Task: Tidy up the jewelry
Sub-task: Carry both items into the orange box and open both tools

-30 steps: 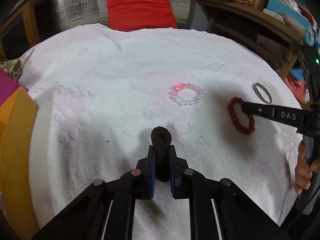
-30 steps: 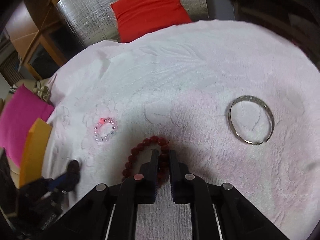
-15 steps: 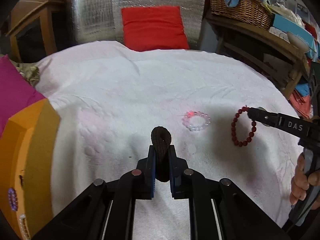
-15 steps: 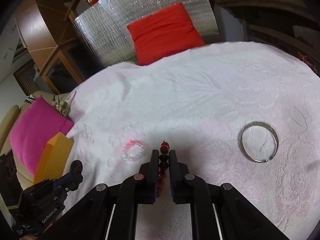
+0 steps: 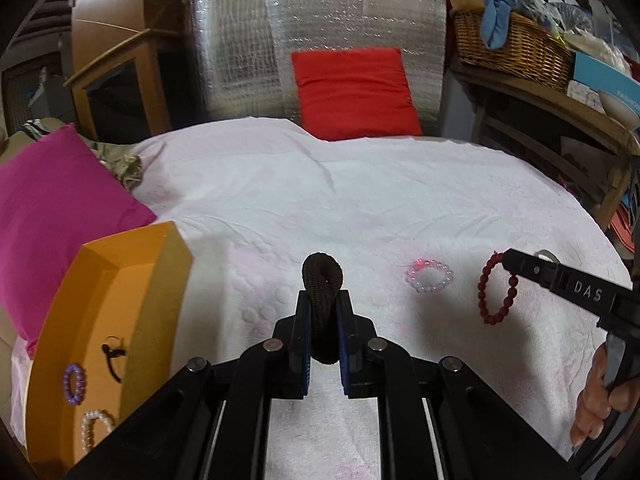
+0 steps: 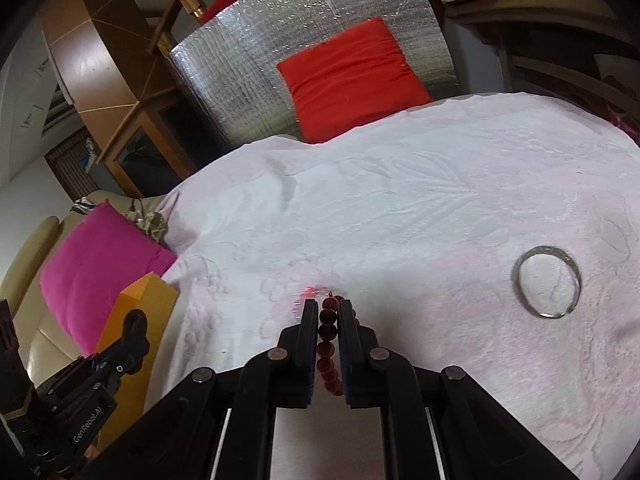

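Left wrist view. Left tool (image 5: 323,312) clamped on a dark brown fabric hair band (image 5: 322,280); the loop stands upright between the blue-padded fingers (image 5: 303,344) and pokes out past their tips. Surface (image 5: 320,208) covered in white-pink embossed cloth. Orange tray (image 5: 136,280) at near left, with a purple bead bracelet (image 5: 74,384), a pearl bracelet (image 5: 95,426) and a small dark clip (image 5: 112,356) lying inside. Magenta cushion (image 5: 60,208) behind the tray, far left. Pale pink bead bracelet (image 5: 429,277) flat on the cloth, right of centre, a red glint on its far edge. Further right, the right tool (image 5: 516,266) reaches in from the right edge and holds a red bead bracelet (image 5: 496,294), which dangles as a loop clear above the cloth, shadow beneath. Part of a hand (image 5: 600,400) on its handle at near right. Red cushion (image 5: 352,92) against a silver foil panel (image 5: 240,48) at the far side. Wicker basket (image 5: 512,44) on a shelf, far right.

Right wrist view. Right tool (image 6: 328,312) shut on the red bead bracelet (image 6: 327,344); the beads run in a line between the fingers. Pink bracelet mostly hidden behind the left fingertip; only the red glint shows. Silver bangle (image 6: 548,286) flat on the cloth, right side, well apart from the tool. Left tool (image 6: 134,326) at near left, the band's dark end at its tip, in front of the orange tray (image 6: 140,308).
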A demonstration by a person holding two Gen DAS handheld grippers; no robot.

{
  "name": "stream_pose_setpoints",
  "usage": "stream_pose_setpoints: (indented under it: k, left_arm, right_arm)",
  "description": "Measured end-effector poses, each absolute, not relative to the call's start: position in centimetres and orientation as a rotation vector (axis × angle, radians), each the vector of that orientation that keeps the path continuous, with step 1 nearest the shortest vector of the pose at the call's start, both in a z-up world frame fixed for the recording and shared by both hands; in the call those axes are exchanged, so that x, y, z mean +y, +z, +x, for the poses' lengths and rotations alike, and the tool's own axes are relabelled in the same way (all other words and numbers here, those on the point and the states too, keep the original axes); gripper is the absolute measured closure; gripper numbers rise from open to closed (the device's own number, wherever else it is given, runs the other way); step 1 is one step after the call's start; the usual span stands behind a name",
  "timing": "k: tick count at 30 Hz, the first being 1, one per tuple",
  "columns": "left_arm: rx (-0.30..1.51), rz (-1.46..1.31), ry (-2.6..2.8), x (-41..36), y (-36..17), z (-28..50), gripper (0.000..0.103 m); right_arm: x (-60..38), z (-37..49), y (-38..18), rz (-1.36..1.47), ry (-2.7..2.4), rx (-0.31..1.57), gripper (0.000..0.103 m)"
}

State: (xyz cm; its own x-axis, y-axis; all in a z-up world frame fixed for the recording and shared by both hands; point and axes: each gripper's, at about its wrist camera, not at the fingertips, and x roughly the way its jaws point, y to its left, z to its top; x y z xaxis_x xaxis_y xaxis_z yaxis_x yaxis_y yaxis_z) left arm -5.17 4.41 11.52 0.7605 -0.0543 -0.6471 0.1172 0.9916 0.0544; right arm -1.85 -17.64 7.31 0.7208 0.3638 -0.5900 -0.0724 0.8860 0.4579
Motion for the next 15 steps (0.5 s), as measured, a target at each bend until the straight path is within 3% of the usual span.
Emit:
stream_pose_setpoints:
  k: [15]
  left_arm:
    - [0.651, 0.008, 0.013, 10.4, 13.5, -6.7, 0.091]
  right_arm:
    - [-11.8, -3.3, 7.7, 0.359, 0.337, 0.705, 0.092]
